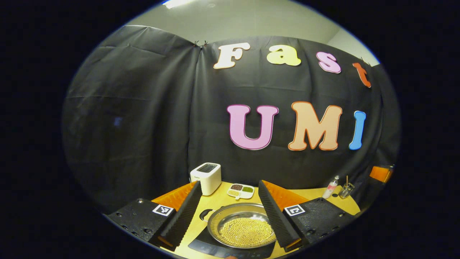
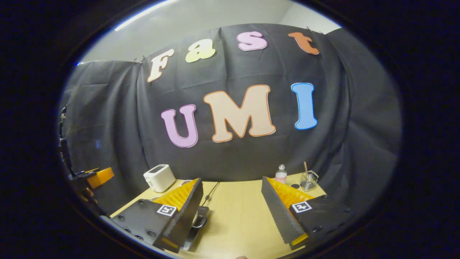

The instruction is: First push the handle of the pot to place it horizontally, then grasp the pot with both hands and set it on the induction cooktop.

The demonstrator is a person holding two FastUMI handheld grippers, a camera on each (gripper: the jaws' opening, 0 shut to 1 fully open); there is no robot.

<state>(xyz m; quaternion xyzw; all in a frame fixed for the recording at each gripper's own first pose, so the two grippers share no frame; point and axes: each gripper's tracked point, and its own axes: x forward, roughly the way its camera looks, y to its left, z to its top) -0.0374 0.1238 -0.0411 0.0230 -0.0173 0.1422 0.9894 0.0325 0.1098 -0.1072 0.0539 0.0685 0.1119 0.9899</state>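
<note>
The left gripper (image 1: pixel 229 216) is seen in the left gripper view with its two fingers spread wide apart, nothing being pinched between them. Between those fingers, lower in the picture, the pot (image 1: pixel 241 225) is seen: a shallow metal pan whose bottom is covered with small yellow grains. The pot is set on the induction cooktop (image 1: pixel 201 246), a dark flat plate that lies on the wooden table (image 1: pixel 215 201). A dark loop handle (image 1: pixel 205 214) is seen at the pot's left rim, beside the left finger; neither finger is touching the pot as far as can be told.

Beyond the pot, toward the booth wall, a small divided dish (image 1: pixel 241 191) with dark, green and pale fillings is placed. To the left of the pot and farther back a white toaster (image 1: pixel 206 177) is stood. Well to the right of the pot, near the wall, a small bottle (image 1: pixel 331 187) and a glass jar (image 1: pixel 346 190) holding a stick are found just beside each other.

The right gripper (image 2: pixel 231 212) is shown in the right gripper view with its fingers likewise held wide apart over bare table (image 2: pixel 237 216), gripping nothing. Behind its left finger a dark edge of the cooktop (image 2: pixel 196 230) and a handle (image 2: pixel 199 222) are partly seen, the rest being hidden. The toaster (image 2: pixel 159 177) is seen beyond that, and the bottle (image 2: pixel 281 174) and jar (image 2: pixel 308 181) lie far across the table from the cooktop. At the far left edge of that view, another gripper (image 2: pixel 97 177) is partly visible.
</note>
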